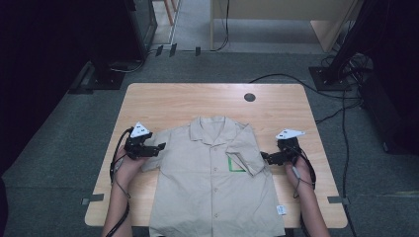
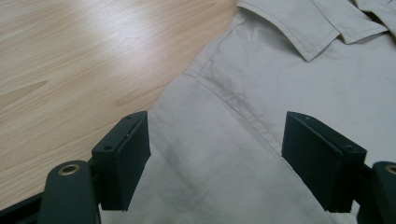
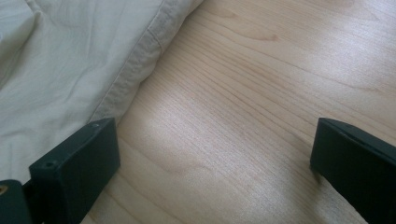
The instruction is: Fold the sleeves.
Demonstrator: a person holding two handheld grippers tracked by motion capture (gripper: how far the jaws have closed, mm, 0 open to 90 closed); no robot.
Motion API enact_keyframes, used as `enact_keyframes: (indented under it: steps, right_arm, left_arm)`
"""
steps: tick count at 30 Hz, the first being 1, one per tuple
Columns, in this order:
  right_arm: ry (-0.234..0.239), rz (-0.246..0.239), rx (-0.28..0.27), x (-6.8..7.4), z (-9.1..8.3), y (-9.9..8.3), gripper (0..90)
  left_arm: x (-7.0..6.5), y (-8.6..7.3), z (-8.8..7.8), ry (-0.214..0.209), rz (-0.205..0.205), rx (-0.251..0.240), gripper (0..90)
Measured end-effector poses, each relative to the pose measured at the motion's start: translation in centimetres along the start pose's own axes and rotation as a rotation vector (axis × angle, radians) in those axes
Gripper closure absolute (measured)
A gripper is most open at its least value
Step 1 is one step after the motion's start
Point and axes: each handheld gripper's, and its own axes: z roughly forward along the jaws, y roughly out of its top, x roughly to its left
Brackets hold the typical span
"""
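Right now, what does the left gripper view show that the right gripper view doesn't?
Left gripper view: the shirt's collar and shoulder seam, with the left gripper open over the sleeve fabric. Right gripper view: a hemmed sleeve edge, with the right gripper open mostly over bare table. Both: the beige shirt on light wood, jaws wide apart, nothing gripped.

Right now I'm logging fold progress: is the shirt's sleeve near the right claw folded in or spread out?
Folded in: that sleeve lies doubled over the shirt front, partly covering its green-edged pocket.
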Motion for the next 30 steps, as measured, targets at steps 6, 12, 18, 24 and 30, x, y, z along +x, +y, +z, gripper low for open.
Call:
enact_keyframes:
  steps: [6, 12, 18, 24, 30]
  right_arm:
    - [0.0, 0.0, 0.0, 0.0, 0.0, 0.0, 1.1]
    - [-0.001, 0.001, 0.0, 0.0, 0.0, 0.0, 1.1]
    - [-0.001, 0.0, 0.0, 0.0, 0.0, 0.0, 1.1]
    - [-0.002, 0.001, 0.0, 0.0, 0.0, 0.0, 1.1]
    - [-0.005, 0.004, 0.0, 0.1, 0.0, 0.0, 1.0]
  left_arm:
    - [0.5, -0.3, 0.0, 0.009, -0.007, 0.003, 23.8]
    - [0.9, -0.4, 0.1, 0.011, -0.013, 0.003, 23.9]
    - [1.2, -0.6, 0.1, 0.015, -0.013, 0.008, 23.9]
    - [1.7, -0.9, 0.1, 0.022, -0.015, 0.013, 23.9]
    - [2.2, -1.1, 0.0, 0.029, -0.022, 0.016, 23.9]
